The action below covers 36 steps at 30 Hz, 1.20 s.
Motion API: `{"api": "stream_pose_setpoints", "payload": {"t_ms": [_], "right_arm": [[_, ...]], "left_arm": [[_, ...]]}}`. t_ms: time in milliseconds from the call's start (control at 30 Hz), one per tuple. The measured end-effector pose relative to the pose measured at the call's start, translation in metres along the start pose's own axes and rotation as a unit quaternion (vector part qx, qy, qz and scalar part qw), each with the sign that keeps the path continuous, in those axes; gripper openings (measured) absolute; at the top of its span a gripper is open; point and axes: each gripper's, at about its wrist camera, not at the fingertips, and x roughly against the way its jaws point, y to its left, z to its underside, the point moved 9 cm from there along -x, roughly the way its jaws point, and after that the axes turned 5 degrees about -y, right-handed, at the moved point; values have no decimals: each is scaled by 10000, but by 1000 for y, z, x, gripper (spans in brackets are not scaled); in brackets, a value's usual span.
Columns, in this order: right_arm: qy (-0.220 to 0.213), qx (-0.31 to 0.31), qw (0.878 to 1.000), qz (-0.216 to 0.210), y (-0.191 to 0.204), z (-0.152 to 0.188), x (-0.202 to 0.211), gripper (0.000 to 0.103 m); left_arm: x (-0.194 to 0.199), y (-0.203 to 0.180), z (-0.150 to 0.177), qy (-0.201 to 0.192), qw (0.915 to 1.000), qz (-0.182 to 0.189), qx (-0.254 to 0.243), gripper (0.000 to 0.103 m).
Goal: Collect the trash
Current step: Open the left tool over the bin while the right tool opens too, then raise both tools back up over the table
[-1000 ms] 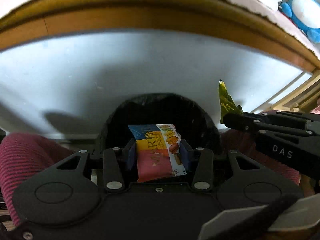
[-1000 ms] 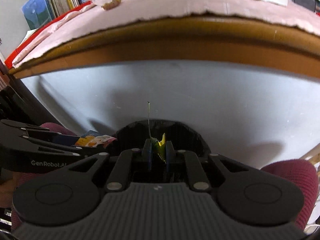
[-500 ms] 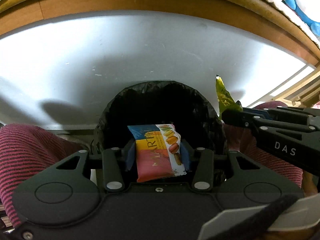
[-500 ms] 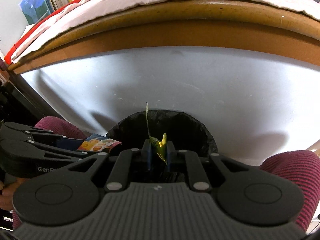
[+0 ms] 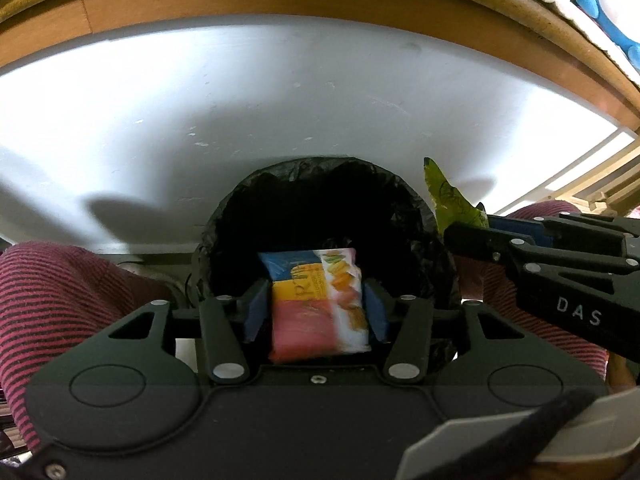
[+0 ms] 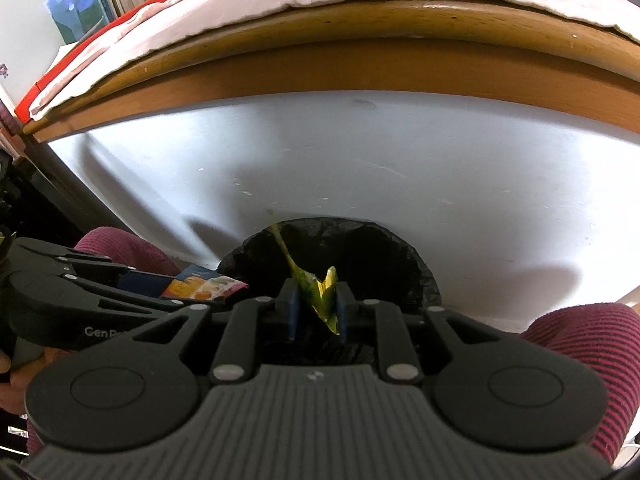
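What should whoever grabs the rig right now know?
Left tool: shut on snack packet, held at the near rim of the black-lined bin.
Right tool: shut on green wrapper, also at the bin's rim.
Done: both pieces picked up and carried to the bin.
Left: open both tools to drop them in. More clutter sits on the desk.
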Motion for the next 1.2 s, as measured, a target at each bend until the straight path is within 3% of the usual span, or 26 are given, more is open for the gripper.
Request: {"api": "stream_pose_setpoints", "payload": {"t_ms": [233, 533, 733, 1000, 1200], "right_arm": [[-15, 24, 10000, -15, 1, 1, 2, 54], [-130, 75, 9999, -54, 4, -5, 11, 58], [-575, 440, 9974, -68, 12, -27, 32, 64], [-1191, 902, 9888, 68, 16, -62, 58, 70], [-1375, 1015, 9852, 153, 11, -75, 59, 73]], "left_arm": [[3, -3, -1, -82, 10000, -22, -51, 67], [17, -3, -4, -206, 9998, -78, 2, 70], [44, -6, -22, -703, 9974, -125, -131, 72], [91, -6, -59, -1595, 9868, -178, -219, 80], [103, 2, -82, -1996, 9797, -179, -84, 84]]}}
